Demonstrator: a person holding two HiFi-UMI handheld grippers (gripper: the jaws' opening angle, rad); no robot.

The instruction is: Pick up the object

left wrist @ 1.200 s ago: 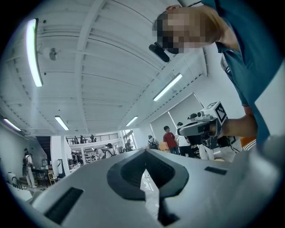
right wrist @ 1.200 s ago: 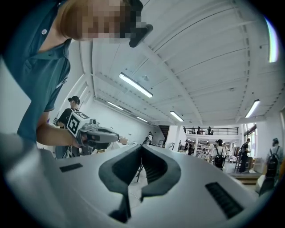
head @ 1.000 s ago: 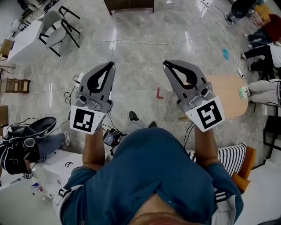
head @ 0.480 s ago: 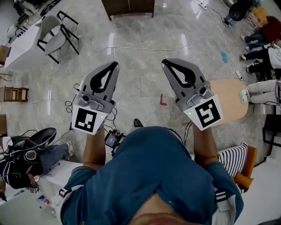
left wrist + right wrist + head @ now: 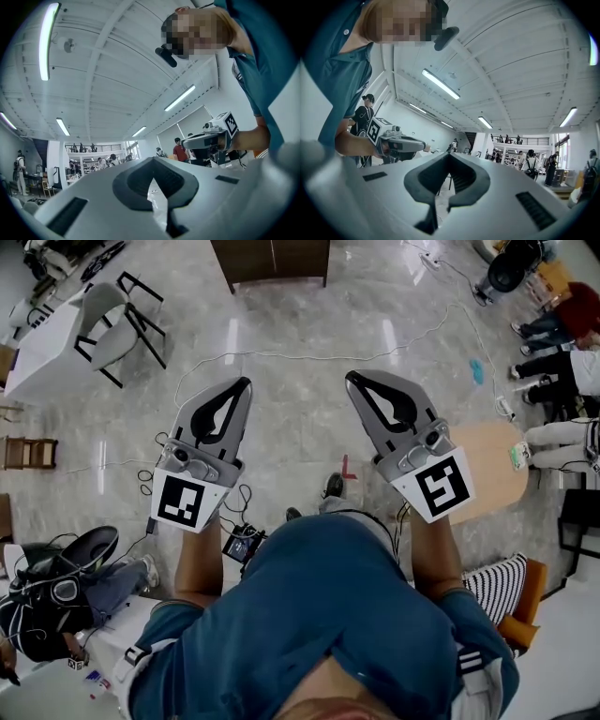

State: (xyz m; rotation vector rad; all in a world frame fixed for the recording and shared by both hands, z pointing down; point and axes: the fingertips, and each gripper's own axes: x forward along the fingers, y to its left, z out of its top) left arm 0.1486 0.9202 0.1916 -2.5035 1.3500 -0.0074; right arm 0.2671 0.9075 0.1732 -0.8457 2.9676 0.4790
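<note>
Two grey plastic two-jaw tools, one in each of my hands, held out ahead of my chest and well apart.

1. Left tool (image 5: 243,382): jaws together at the tips, nothing between them; only floor shows through the teardrop gap behind the tips.
2. Right tool (image 5: 352,378): likewise closed and empty.
3. Posture: both point roughly level over the pale grey marble floor (image 5: 281,418), with no tabletop beneath them. I judge this a carrying posture, jaws closed because nothing is within reach.
4. Object to pick up: I cannot identify it in any view, and nothing lies near either tool. The pickup has not begun.
5. Round light-wood tabletop (image 5: 492,465), off to my right: a small white-and-green thing (image 5: 520,435) sits at its far edge, a possible candidate only.
6. Thin white cable (image 5: 309,331), trailing across the floor ahead: a snag risk underfoot, in my judgement.
</note>
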